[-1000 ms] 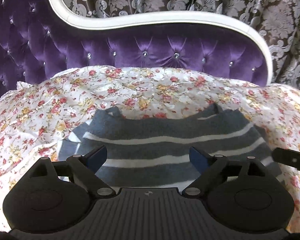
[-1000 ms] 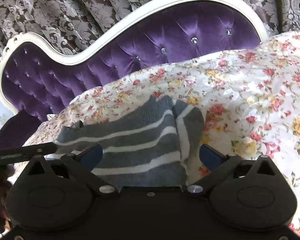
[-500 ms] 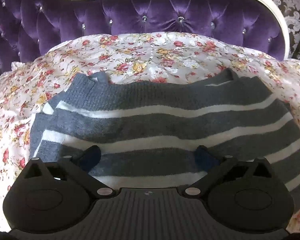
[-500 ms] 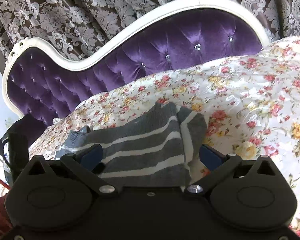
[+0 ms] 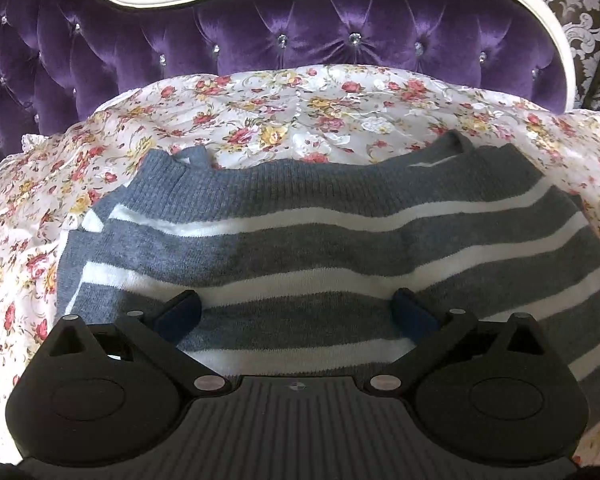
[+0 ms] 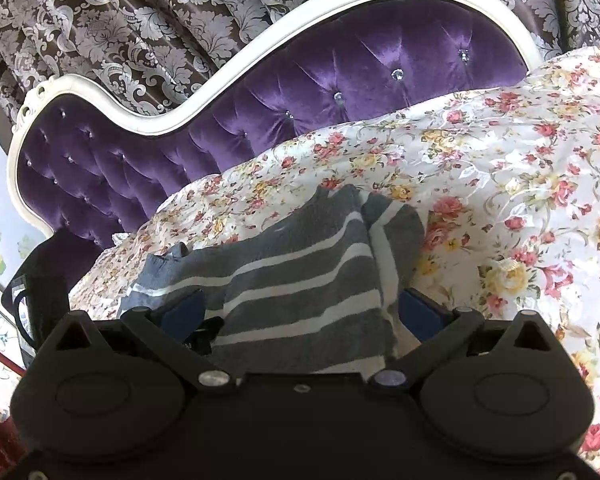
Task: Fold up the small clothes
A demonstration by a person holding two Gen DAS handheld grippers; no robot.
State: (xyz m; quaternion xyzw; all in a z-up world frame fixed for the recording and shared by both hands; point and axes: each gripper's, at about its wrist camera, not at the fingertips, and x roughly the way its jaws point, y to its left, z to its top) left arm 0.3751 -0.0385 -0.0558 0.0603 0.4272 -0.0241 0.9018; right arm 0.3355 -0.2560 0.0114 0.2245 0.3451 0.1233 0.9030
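A grey knit sweater with white stripes (image 5: 320, 240) lies folded on the floral sheet (image 5: 260, 120). My left gripper (image 5: 296, 312) hangs low over the sweater's near part, jaws wide open, with the blue pads (image 5: 180, 314) apart from the knit between them. In the right wrist view the same sweater (image 6: 300, 280) shows a sleeve folded in along its right edge. My right gripper (image 6: 302, 308) stands open at the sweater's near right end, one finger on each side of the folded edge, gripping nothing.
A purple tufted headboard with a white frame (image 5: 300, 36) rises behind the bed, with patterned curtains (image 6: 140, 20) beyond it. Floral sheet spreads to the right of the sweater (image 6: 520, 200). A dark object (image 6: 32, 304) stands at the left edge of the right wrist view.
My left gripper sank closer to the sweater and its jaws widened, so the knit now fills its view. The right gripper stayed put. The dark object at the right view's left edge shifted.
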